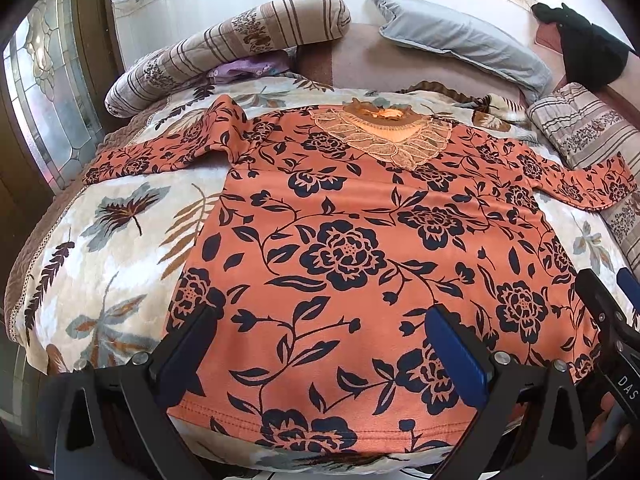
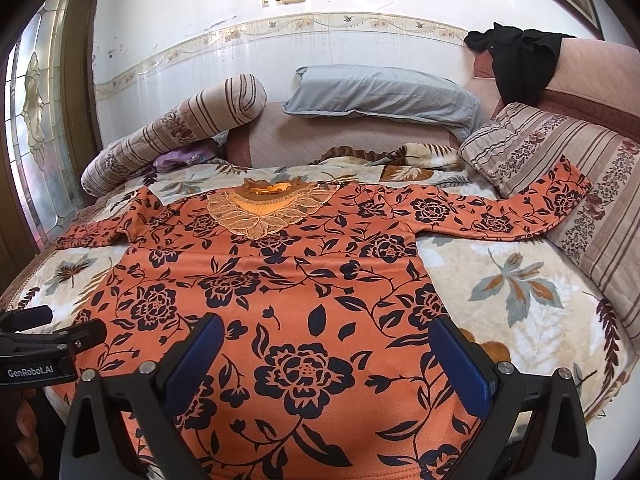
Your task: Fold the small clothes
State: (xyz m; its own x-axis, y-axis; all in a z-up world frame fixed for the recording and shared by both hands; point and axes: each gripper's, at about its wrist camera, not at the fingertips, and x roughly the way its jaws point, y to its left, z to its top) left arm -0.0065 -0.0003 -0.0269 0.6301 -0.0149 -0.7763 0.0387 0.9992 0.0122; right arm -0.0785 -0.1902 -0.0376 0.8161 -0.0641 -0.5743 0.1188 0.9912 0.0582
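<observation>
An orange top with dark floral print point(image 1: 340, 248) lies flat, face up, on the bed, lace collar point(image 1: 384, 136) at the far end, both sleeves spread out sideways. It also shows in the right wrist view point(image 2: 288, 280). My left gripper point(image 1: 320, 332) is open and empty above the hem's left part. My right gripper point(image 2: 326, 340) is open and empty above the hem's right part. The right gripper shows at the right edge of the left wrist view point(image 1: 612, 312). The left gripper shows at the left edge of the right wrist view point(image 2: 44, 332).
A cream leaf-print blanket point(image 1: 108, 248) covers the bed. A striped bolster point(image 2: 168, 136), a grey pillow point(image 2: 380, 96) and a striped cushion point(image 2: 568, 168) lie along the far and right sides. A black garment point(image 2: 520, 60) hangs on the headboard. A glass door point(image 2: 36, 128) stands at the left.
</observation>
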